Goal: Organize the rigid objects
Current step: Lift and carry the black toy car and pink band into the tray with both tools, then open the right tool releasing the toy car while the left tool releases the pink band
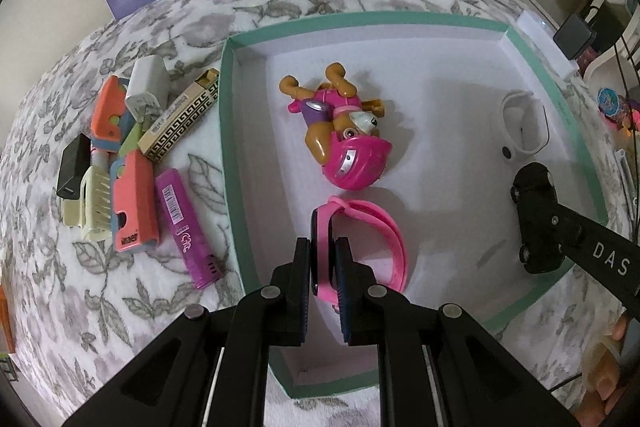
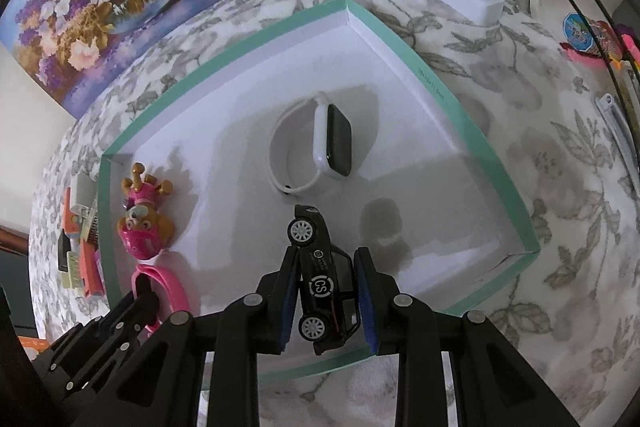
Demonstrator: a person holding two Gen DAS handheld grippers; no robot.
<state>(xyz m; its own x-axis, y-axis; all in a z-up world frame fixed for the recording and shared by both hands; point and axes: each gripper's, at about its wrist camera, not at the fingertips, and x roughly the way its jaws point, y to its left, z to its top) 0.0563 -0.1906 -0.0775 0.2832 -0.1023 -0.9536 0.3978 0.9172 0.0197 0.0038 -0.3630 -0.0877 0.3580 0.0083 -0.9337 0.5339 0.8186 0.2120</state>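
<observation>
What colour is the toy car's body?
Black, with white wheels; the small toy car shows best in the right wrist view.

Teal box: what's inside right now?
In the teal box: pup toy, white watch, pink watch gripped by the left gripper, black car gripped by the right gripper. Floor beneath them is hidden.

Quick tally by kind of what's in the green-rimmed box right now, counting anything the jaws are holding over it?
Smartwatches: 2, pink watch in the left gripper, white watch lying loose
Toy cars: 1, black car in the right gripper
Toy figures: 1, pink pup figure
Total: 4 in the box
</observation>
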